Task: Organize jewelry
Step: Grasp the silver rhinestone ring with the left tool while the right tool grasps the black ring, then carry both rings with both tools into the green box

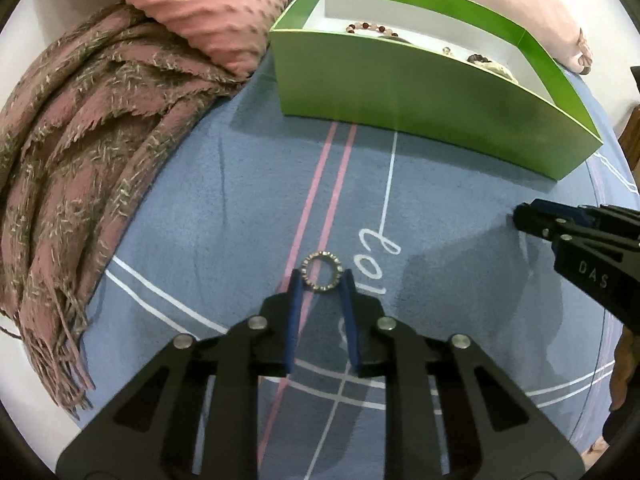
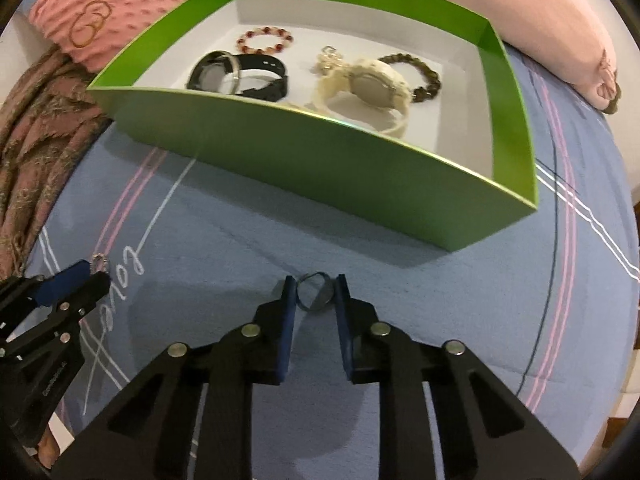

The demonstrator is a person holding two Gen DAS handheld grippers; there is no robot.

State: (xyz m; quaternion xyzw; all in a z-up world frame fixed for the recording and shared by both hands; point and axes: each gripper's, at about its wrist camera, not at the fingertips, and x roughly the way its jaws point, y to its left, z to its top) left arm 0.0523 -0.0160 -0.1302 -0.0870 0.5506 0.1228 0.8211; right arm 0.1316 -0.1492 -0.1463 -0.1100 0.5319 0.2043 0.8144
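Note:
My left gripper [image 1: 322, 277] is shut on a studded silver ring [image 1: 322, 255], held between its blue pads just above the blue bedsheet. It also shows in the right wrist view [image 2: 96, 270] at the left. My right gripper [image 2: 315, 290] is shut on a dark plain ring [image 2: 310, 279]; it shows at the right in the left wrist view [image 1: 520, 216]. A green box [image 2: 304, 156] with a white floor stands beyond both grippers. It holds a black watch [image 2: 240, 74], a cream watch [image 2: 372, 84], a red bead bracelet [image 2: 264, 40] and a brown bead bracelet [image 2: 424, 76].
A pink-brown fringed scarf [image 1: 88, 152] lies to the left of the box. A pink dotted pillow [image 1: 224, 4] sits behind it, and a pale pink pillow [image 2: 540, 20] lies behind the box at the right. The bedsheet [image 1: 240, 200] has pink and white stripes.

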